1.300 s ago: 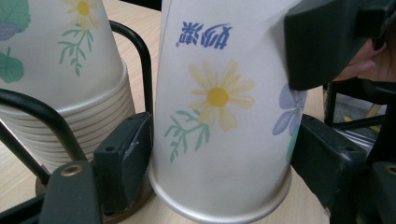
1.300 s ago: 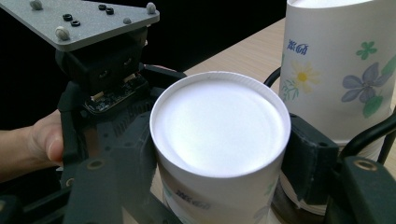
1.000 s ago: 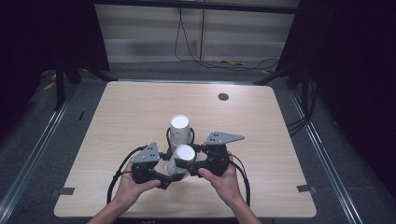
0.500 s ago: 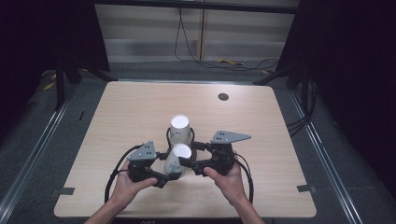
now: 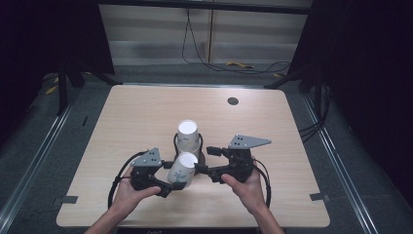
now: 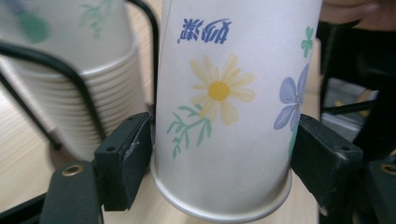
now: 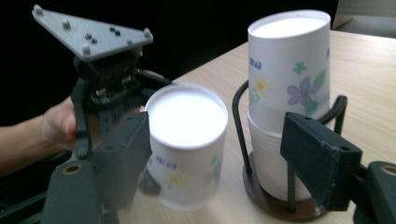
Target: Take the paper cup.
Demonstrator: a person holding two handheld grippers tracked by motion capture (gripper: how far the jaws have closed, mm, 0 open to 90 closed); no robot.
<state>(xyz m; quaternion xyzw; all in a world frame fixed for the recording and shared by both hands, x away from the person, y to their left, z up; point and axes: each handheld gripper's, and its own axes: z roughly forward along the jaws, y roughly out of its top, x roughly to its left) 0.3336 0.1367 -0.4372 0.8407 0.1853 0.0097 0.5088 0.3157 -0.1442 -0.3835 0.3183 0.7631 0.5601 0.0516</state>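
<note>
Left gripper (image 5: 171,181) clamps a white flower-printed paper cup (image 5: 181,170) upside down, jaws pressing both sides near its rim. Right gripper (image 5: 208,161) jaws spread wide, empty, just beside that cup. Stack of inverted white paper cups (image 5: 188,138) in black wire holder (image 7: 285,205) stands beyond both grippers on light wooden table (image 5: 122,117).

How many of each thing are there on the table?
Loose cup: 1
Cup stack: 1, too many cups to count
Wire holder: 1
Grippers: 2, left, right
Total: 5
</note>
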